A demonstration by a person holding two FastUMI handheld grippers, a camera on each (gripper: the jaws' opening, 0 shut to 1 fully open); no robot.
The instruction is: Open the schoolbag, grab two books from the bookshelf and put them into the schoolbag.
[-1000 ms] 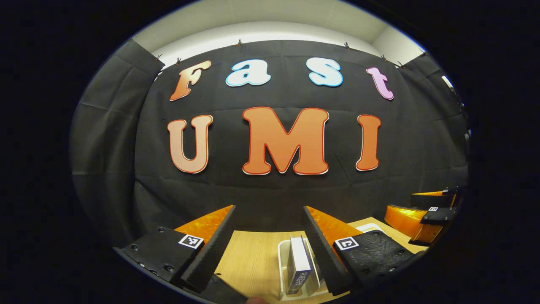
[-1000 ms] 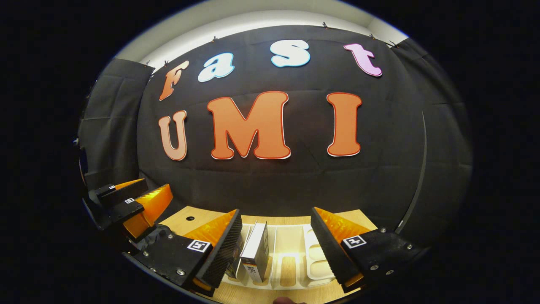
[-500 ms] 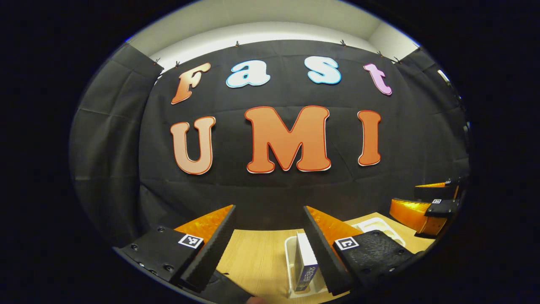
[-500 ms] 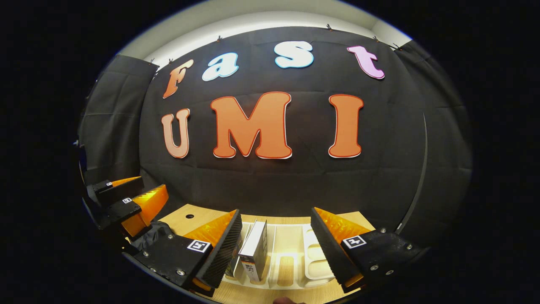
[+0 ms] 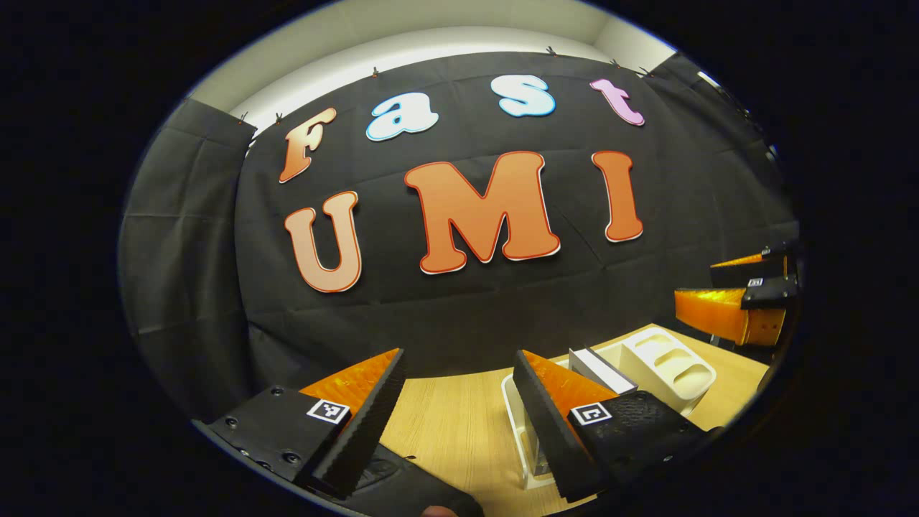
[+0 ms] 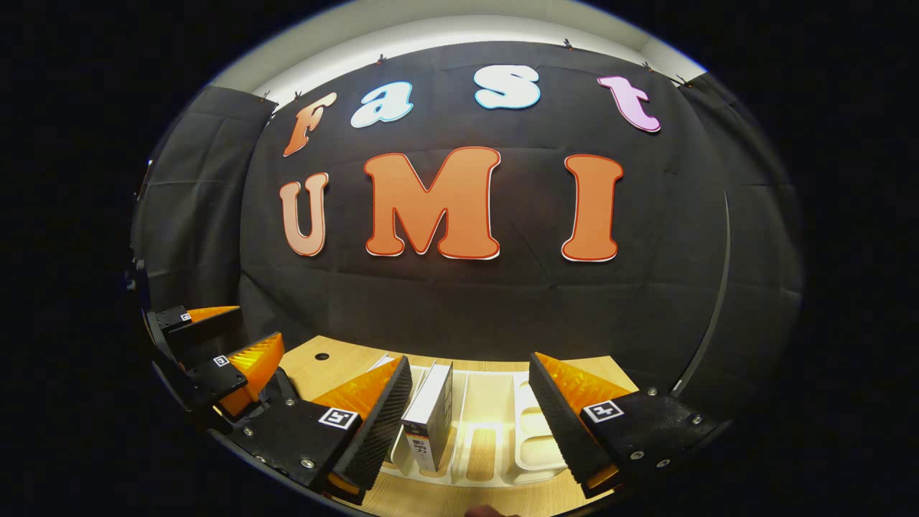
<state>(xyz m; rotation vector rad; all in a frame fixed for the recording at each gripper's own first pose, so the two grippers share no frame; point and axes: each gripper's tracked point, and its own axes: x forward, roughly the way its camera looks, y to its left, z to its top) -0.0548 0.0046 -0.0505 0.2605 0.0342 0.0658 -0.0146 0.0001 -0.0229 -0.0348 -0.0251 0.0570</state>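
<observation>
In the left gripper view, the left gripper (image 5: 459, 384) hangs above the wooden bench (image 5: 452, 431) with its two fingers spread wide and nothing between them. Between and below the fingers lies bare wood. At the bottom edge, under the nearer finger, a dark fabric thing (image 5: 413, 488) shows; I cannot tell whether it is the schoolbag. To the right of the gripper stands the white bookshelf (image 5: 668, 362), a slotted rack resting on the bench near the booth's black cloth wall. A book (image 5: 599, 370) with a pale cover sticks up from the rack, partly hidden behind the left gripper's farther finger. Beyond the rack, at the right edge, the right gripper (image 5: 747, 294) hovers above the bench, its fingers apart.

In the right gripper view, the right gripper (image 6: 470, 388) points down over the same bookshelf (image 6: 531, 445), its fingers held wide apart and pressing on nothing. A book (image 6: 428, 416) stands upright in one of the rack's left slots, just beside the inner face of the left-hand finger; whether they touch is not clear. The slots to the right of it are bare white plastic. At the left edge, the left gripper (image 6: 208, 337) hangs above the bench corner, fingers parted.
</observation>
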